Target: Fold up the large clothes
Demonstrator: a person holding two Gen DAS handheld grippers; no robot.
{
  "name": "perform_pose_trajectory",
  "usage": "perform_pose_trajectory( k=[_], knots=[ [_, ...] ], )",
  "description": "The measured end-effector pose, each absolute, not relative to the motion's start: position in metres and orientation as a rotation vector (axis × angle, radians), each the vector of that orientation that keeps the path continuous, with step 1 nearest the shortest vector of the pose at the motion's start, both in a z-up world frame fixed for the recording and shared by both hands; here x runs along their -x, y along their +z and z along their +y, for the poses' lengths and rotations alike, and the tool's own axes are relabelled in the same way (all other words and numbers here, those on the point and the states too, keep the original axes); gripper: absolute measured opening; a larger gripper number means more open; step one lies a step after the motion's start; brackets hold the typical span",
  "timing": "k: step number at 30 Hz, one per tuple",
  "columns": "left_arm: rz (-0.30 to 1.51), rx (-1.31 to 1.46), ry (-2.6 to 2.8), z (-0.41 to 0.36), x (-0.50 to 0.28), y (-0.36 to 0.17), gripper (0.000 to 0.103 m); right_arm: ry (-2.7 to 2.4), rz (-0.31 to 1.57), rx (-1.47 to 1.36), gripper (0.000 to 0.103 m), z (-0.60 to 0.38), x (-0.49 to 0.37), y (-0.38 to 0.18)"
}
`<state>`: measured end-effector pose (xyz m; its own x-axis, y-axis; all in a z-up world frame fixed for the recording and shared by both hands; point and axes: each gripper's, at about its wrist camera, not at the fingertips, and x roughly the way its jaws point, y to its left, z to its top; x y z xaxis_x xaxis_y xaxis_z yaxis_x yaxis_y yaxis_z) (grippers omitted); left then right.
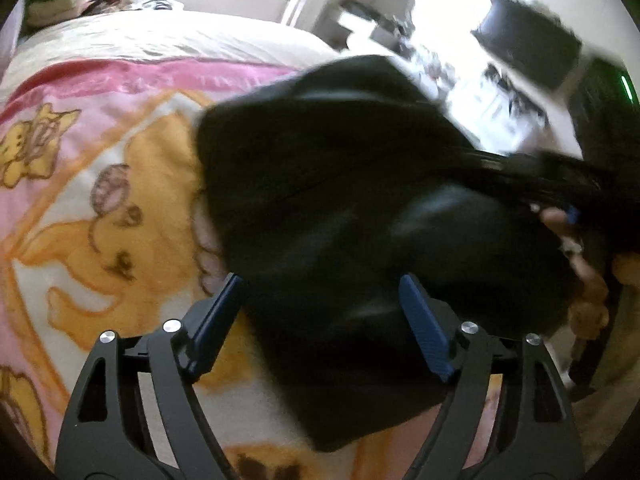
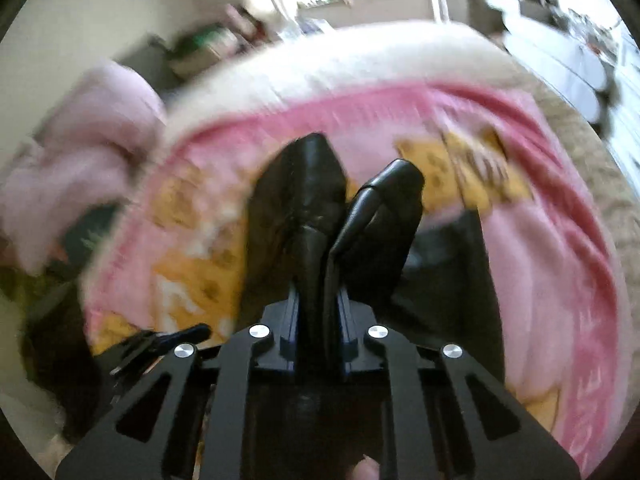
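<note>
Two claws work over a bed (image 1: 168, 40) covered by a pink blanket (image 1: 80, 208) printed with yellow cartoon animals. Left claw (image 1: 322, 320) stands spread wide, its blue pads apart and pressing on nothing, with a black garment (image 1: 328, 200) lying on the blanket just ahead of it and partly between its fingers (image 1: 424, 328). Right claw (image 2: 319, 300) is pressed nearly together and pinches a bunched fold of the same black garment (image 2: 308, 184), which rises in shiny, leather-like creases (two humps, one taller) straight out from between its pads. From the left wrist view, part of the black cloth stretches away to the right as a taut, blurred band, and a hand (image 1: 576, 248) shows at that edge. More of the garment lies dark on the blanket to the right of the pinched fold. A pale pink bundle of fabric (image 2: 80, 152) sits at the bed's left side in the right wrist view, blurred.
</note>
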<state>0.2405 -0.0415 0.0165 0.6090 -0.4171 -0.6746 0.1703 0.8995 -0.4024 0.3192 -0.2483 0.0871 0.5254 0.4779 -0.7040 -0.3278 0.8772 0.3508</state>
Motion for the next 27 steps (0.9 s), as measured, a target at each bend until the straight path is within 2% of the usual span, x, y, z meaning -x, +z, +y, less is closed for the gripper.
perform_pose_trajectory(
  k=[3, 6, 8, 10, 12, 14, 16, 17, 19, 21, 22, 23, 27],
  knots=[
    [0.844, 0.343, -0.344, -0.034, -0.247, 0.023, 0.074, 0.456, 0.855, -0.259, 0.013, -0.293, -0.323, 0.084],
    [0.884, 0.34, -0.361, -0.046, -0.258, 0.012, 0.075, 0.446, 0.905, -0.359, 0.014, -0.328, -0.328, 0.041],
    [0.918, 0.361, -0.383, -0.055, -0.265, -0.001, 0.078, 0.431, 0.953, -0.402, 0.016, -0.338, -0.33, 0.01],
    [0.974, 0.401, -0.407, -0.064, -0.272, -0.018, 0.086, 0.414, 0.953, -0.416, 0.018, -0.346, -0.327, -0.016],
    [1.004, 0.419, -0.416, -0.071, -0.274, -0.029, 0.088, 0.382, 0.92, -0.386, 0.023, -0.351, -0.32, -0.026],
    [1.014, 0.43, -0.419, -0.075, -0.275, -0.035, 0.094, 0.338, 0.914, -0.326, 0.036, -0.347, -0.319, -0.032],
    [1.023, 0.455, -0.429, -0.077, -0.278, -0.039, 0.094, 0.301, 0.933, -0.35, 0.047, -0.351, -0.319, -0.032],
    [1.028, 0.476, -0.438, -0.077, -0.279, -0.041, 0.094, 0.289, 0.938, -0.369, 0.056, -0.353, -0.322, -0.032],
    [1.036, 0.504, -0.45, -0.079, -0.28, -0.044, 0.094, 0.287, 0.94, -0.414, 0.059, -0.359, -0.319, -0.025],
    [1.04, 0.521, -0.461, -0.082, -0.28, -0.044, 0.094, 0.308, 0.935, -0.463, 0.07, -0.366, -0.315, -0.017],
    [1.041, 0.525, -0.464, -0.083, -0.28, -0.045, 0.094, 0.325, 0.94, -0.487, 0.086, -0.37, -0.313, -0.014],
    [1.043, 0.528, -0.469, -0.085, -0.28, -0.045, 0.094, 0.338, 0.951, -0.504, 0.095, -0.371, -0.312, -0.012],
    [1.044, 0.524, -0.47, -0.089, -0.281, -0.046, 0.094, 0.436, 1.066, -0.568, 0.096, -0.372, -0.314, -0.031]
  ],
)
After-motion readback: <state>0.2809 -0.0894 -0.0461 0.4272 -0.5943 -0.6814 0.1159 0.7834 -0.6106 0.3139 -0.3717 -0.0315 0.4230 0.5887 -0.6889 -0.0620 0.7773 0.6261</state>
